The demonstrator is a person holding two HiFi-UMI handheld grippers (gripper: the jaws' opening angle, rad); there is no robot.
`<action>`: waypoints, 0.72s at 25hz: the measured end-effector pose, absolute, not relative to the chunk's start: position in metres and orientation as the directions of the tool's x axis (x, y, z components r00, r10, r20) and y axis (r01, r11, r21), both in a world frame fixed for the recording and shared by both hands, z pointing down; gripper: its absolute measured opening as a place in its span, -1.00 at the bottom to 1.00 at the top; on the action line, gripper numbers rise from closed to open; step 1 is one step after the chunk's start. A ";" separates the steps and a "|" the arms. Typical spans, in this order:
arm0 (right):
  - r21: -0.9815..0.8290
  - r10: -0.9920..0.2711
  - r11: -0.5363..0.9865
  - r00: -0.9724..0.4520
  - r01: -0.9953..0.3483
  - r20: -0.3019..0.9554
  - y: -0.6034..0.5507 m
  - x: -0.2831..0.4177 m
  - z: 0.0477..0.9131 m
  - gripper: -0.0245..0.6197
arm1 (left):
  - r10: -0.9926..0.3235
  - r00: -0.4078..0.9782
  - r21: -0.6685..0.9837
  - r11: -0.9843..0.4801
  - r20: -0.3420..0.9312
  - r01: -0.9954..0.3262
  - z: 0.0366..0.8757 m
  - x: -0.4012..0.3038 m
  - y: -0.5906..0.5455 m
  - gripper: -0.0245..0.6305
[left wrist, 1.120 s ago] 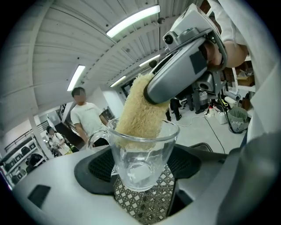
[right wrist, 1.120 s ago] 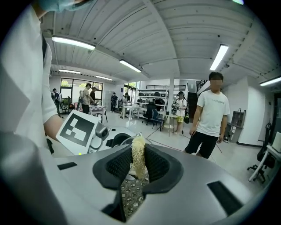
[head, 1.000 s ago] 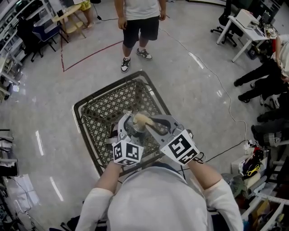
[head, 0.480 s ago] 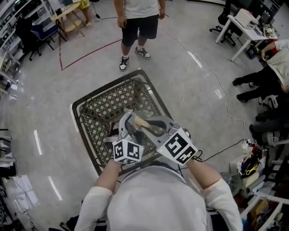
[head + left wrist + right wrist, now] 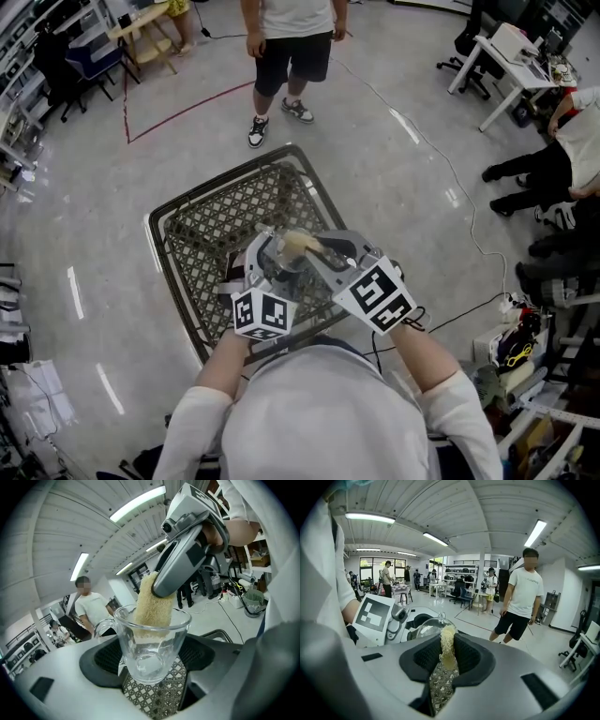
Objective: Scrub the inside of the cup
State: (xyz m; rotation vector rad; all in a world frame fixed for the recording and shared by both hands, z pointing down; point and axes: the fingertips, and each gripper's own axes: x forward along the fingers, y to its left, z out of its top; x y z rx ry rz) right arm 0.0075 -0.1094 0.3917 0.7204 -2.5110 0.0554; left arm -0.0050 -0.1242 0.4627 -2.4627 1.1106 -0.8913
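Clear glass cup (image 5: 149, 644) with a side handle, clamped mouth-up between the pads of the left gripper (image 5: 151, 667), sits closest; the right gripper (image 5: 443, 657) is squeezed shut on a coarse yellow sponge (image 5: 151, 606), whose lower end dips into the cup's upper half, short of the bottom; beneath both lies a dark metal lattice worktop (image 5: 202, 234); farther off, a person (image 5: 289, 47) stands on the pale floor. Likely risk: a hard sideways scrub could lever the smooth glass out of the pads and drop it onto the metal.
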 end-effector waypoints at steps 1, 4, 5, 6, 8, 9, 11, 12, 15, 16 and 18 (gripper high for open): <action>0.091 -0.478 0.859 -0.725 -0.504 0.496 -0.108 0.008 0.392 -0.65 | -0.753 0.509 -0.493 -0.658 0.417 -0.569 0.463 -0.005 -0.125 0.17; 0.043 -0.446 0.870 -0.748 -0.491 0.492 -0.099 0.009 0.393 -0.65 | -0.753 0.508 -0.495 -0.658 0.418 -0.567 0.465 -0.004 -0.126 0.17; 0.023 -0.430 0.876 -0.758 -0.482 0.490 -0.096 0.007 0.393 -0.65 | -0.752 0.508 -0.495 -0.659 0.419 -0.566 0.465 -0.004 -0.127 0.17; 0.005 -0.415 0.881 -0.769 -0.472 0.487 -0.093 0.004 0.394 -0.65 | -0.751 0.509 -0.495 -0.660 0.421 -0.565 0.466 -0.004 -0.128 0.17; -0.021 -0.391 0.890 -0.788 -0.455 0.476 -0.090 -0.002 0.394 -0.65 | -0.748 0.511 -0.494 -0.664 0.425 -0.561 0.467 -0.004 -0.127 0.17; -0.031 -0.384 0.892 -0.795 -0.450 0.469 -0.090 -0.005 0.394 -0.65 | -0.745 0.512 -0.493 -0.666 0.427 -0.559 0.467 -0.003 -0.126 0.17; -0.042 -0.383 0.892 -0.803 -0.450 0.457 -0.092 -0.010 0.391 -0.65 | -0.741 0.516 -0.491 -0.672 0.430 -0.555 0.468 -0.002 -0.124 0.17; -0.041 -0.388 0.890 -0.802 -0.454 0.454 -0.095 -0.011 0.390 -0.65 | -0.740 0.517 -0.490 -0.673 0.430 -0.554 0.468 -0.001 -0.123 0.17; -0.035 -0.411 0.878 -0.789 -0.477 0.456 -0.107 -0.008 0.392 -0.65 | -0.739 0.519 -0.487 -0.673 0.429 -0.557 0.469 -0.001 -0.122 0.17; -0.031 -0.419 0.873 -0.782 -0.487 0.461 -0.111 -0.006 0.394 -0.65 | -0.739 0.519 -0.487 -0.673 0.428 -0.556 0.470 -0.001 -0.121 0.17; -0.021 -0.433 0.865 -0.767 -0.502 0.474 -0.115 -0.001 0.400 -0.65 | -0.741 0.518 -0.489 -0.671 0.427 -0.557 0.471 -0.002 -0.121 0.17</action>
